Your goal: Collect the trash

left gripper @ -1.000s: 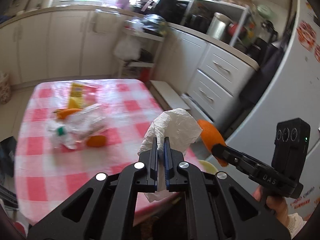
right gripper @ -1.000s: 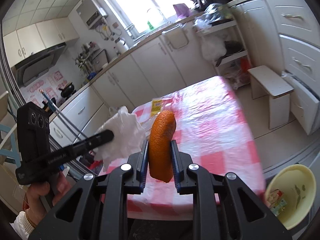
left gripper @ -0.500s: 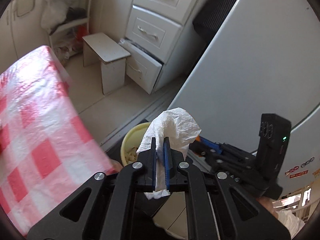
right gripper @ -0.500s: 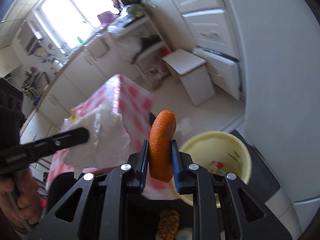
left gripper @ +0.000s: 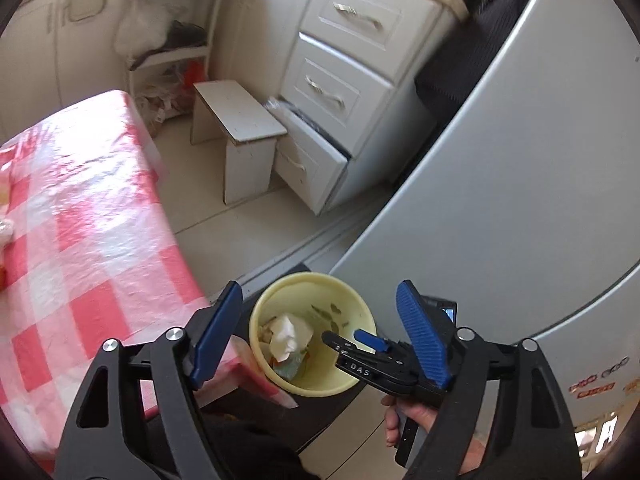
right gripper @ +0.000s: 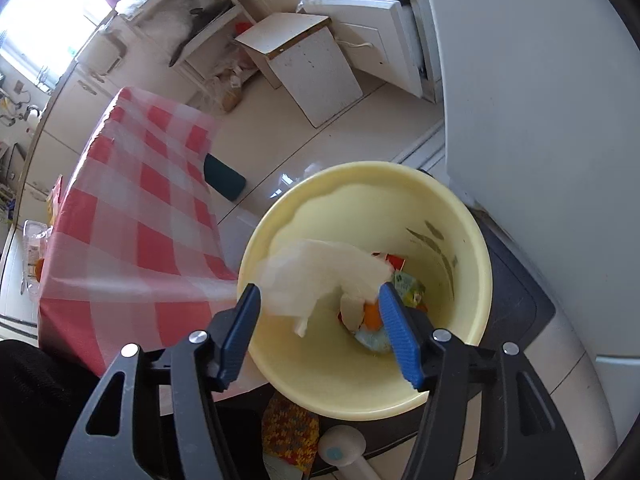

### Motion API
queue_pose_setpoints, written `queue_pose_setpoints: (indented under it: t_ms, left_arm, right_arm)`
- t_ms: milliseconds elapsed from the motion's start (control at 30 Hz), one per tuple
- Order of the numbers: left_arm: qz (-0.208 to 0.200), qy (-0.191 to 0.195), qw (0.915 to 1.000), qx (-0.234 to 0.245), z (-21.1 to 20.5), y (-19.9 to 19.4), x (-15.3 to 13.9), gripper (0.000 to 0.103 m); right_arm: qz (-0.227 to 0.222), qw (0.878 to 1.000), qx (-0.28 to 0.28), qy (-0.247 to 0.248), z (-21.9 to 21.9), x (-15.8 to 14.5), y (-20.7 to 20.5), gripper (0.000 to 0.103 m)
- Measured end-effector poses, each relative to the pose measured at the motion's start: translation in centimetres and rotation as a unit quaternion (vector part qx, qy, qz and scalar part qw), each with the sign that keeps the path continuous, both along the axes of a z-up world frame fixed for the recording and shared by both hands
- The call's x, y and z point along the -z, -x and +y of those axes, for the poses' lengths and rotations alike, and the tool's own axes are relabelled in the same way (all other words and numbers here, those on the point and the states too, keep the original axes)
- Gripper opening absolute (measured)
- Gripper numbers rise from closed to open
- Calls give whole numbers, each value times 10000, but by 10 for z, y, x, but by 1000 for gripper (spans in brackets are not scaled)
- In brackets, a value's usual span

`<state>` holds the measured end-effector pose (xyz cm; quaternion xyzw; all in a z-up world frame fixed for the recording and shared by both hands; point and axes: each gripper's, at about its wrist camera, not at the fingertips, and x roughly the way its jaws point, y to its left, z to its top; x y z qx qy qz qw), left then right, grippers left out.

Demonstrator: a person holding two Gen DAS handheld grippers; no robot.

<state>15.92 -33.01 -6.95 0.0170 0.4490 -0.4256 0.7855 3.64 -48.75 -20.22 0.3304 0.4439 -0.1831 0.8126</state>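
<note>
- left gripper [left gripper: 318, 334]: blue-padded fingers [left gripper: 216, 336] spread wide apart, nothing between them, poised above the yellow trash bin [left gripper: 360, 308]
- right gripper [right gripper: 320, 334]: fingers [right gripper: 398, 338] also wide apart and empty, right over the bin mouth; seen from the left wrist view it sits at 3 o'clock of the bin [left gripper: 352, 338], its tips over the rim
- white tissue [left gripper: 288, 334]: inside the bin, left wrist view shows it lying on the other rubbish at about the 9 o'clock side of the interior; in the right wrist view it reads as a blurred white smear [right gripper: 320, 276] across the bin's 9 o'clock edge (cannot tell there if it is touching the bottom)
- orange peel [right gripper: 372, 314]: in the bin among wrappers, just beside the right finger pad at 5 o'clock of the bin floor
- red-checked tablecloth [left gripper: 80, 208] on the table: at 9 o'clock of the bin, its hanging edge just beside the bin wall
- white stool [left gripper: 240, 136]: at 12 o'clock, well apart from the bin, next to a half-open drawer [left gripper: 316, 160]
- grey fridge door [left gripper: 520, 160]: fills 1–3 o'clock, near the bin
</note>
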Motion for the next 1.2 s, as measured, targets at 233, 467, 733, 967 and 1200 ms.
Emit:
queue_pose_setpoints:
  t_ms: [233, 467, 733, 967, 1200]
  left_arm:
    - [-368, 515, 9929, -1010, 104, 7, -29, 85]
    - [-1118, 658, 9719, -1966, 194, 28, -72, 93]
    - [-1739, 783, 9420, -2762, 264, 49, -109, 95]
    - [-2078, 705, 9287, -2988, 295, 65, -118, 96]
    - [-1973, 738, 9271, -3100, 309, 61, -111, 96]
  right_arm:
    - [-871, 9957, -108, 280, 32, -64, 12, 70]
    - [-2027, 9721, -893, 773, 119, -167, 3, 83]
    - [-2564, 9429, -1962, 816, 232, -185, -19, 91]
    - [-2301, 9251, -2755, 1239, 293, -160, -29, 91]
    - [-2270, 9319, -2577, 1172, 291, -158, -29, 91]
